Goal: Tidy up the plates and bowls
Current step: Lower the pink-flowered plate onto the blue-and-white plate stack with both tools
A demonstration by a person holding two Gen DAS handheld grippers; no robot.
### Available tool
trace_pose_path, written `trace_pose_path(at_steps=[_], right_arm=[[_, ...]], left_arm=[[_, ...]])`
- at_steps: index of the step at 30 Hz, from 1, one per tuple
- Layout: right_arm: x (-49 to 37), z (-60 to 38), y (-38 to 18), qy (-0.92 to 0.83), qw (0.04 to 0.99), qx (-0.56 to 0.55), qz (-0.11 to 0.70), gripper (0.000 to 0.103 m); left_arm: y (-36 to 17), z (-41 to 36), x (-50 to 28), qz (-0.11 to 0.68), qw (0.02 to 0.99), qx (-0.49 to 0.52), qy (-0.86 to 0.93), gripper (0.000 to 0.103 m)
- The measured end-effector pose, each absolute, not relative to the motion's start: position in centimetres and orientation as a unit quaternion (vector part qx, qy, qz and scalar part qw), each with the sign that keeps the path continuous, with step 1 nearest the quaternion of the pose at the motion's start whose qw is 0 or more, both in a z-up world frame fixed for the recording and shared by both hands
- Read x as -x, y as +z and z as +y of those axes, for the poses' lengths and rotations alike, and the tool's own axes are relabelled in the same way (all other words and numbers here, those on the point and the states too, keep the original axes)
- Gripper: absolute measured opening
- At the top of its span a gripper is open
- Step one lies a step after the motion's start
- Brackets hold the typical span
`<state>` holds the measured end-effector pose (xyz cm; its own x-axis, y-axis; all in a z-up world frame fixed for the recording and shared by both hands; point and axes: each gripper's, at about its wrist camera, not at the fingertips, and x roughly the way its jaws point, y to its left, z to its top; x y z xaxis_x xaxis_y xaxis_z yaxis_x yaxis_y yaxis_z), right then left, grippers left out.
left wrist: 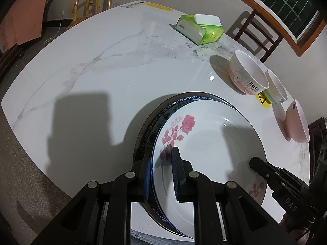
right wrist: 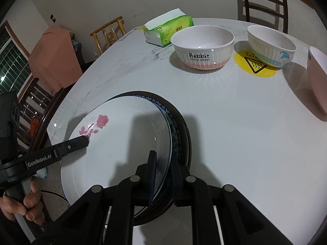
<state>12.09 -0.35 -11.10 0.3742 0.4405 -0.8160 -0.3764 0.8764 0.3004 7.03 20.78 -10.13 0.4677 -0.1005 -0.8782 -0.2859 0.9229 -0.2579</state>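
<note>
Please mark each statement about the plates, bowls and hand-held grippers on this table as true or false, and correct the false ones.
1. The rose plate lies on top of the plate stack. True.
2. Both hand-held grippers grip the stack's rim, the left hand-held gripper and the right hand-held gripper on opposite sides. True.
3. The Rabbit bowl is stacked inside another bowl. False: it stands alone on the table.
4. The tissue pack is blue. False: it is green and white.
5. The bowl with the blue cartoon stands on a yellow warning sticker. True.
</note>
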Motion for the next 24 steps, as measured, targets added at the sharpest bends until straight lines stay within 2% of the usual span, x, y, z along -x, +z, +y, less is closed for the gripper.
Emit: trace_pose_path(at_steps=[5, 8, 16, 21, 24], right_arm=[[-12.1, 0.0, -11.0, 0.242, 0.832, -0.021, 0.499, 0.014], [-12.1, 0.1, -11.0, 0.241, 0.832, -0.019, 0.499, 0.015], [-12.2, 0.3, -10.9, 0.234, 0.83, -0.013, 0.506, 0.016], [-12.3, 0.5, -10.7, 0.23, 0.827, -0.004, 0.513, 0.017], [-12.0, 0.8, -9.7, 0.227, 0.84, 0.015, 0.492, 0.02]], left_arm=[[-10.1, 20.9, -7.3, 0.514, 0.834, 0.192, 0.058, 0.015], [-10.0, 20.8, -7.4, 0.515, 0.834, 0.189, 0.058, 0.019], [-9.9, 20.4, -7.8, 0.52, 0.83, 0.196, 0.051, 0.038], [-9.7, 20.1, -8.0, 0.522, 0.829, 0.191, 0.059, 0.041], [-9.7, 19.7, -8.2, 0.522, 0.831, 0.183, 0.059, 0.047]])
